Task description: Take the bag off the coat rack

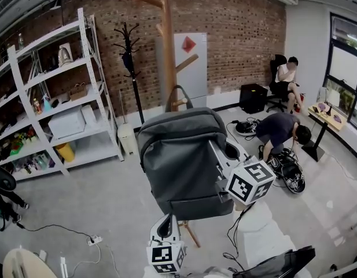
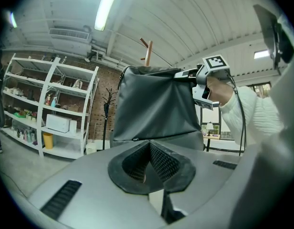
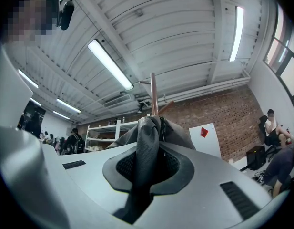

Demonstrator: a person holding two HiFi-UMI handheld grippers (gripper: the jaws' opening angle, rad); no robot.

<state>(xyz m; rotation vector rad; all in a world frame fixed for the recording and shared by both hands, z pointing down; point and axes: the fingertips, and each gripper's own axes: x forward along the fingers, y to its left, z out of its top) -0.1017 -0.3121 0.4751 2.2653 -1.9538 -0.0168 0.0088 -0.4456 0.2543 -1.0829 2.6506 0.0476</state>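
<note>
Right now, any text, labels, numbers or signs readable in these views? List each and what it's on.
No words or numbers can be read in any view.
Red diamond sign on the white panel: anything printed on it is too small to read.
Marker cubes: black-and-white square patterns only, no letters.
Shelf items: labels too small and blurred to read.
Bag: no print visible.

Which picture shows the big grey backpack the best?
The head view: the whole backpack shows in front of the coat rack, the right gripper at its side. The left gripper view shows one face from below. The right gripper view shows just a strap clamped in that gripper.
</note>
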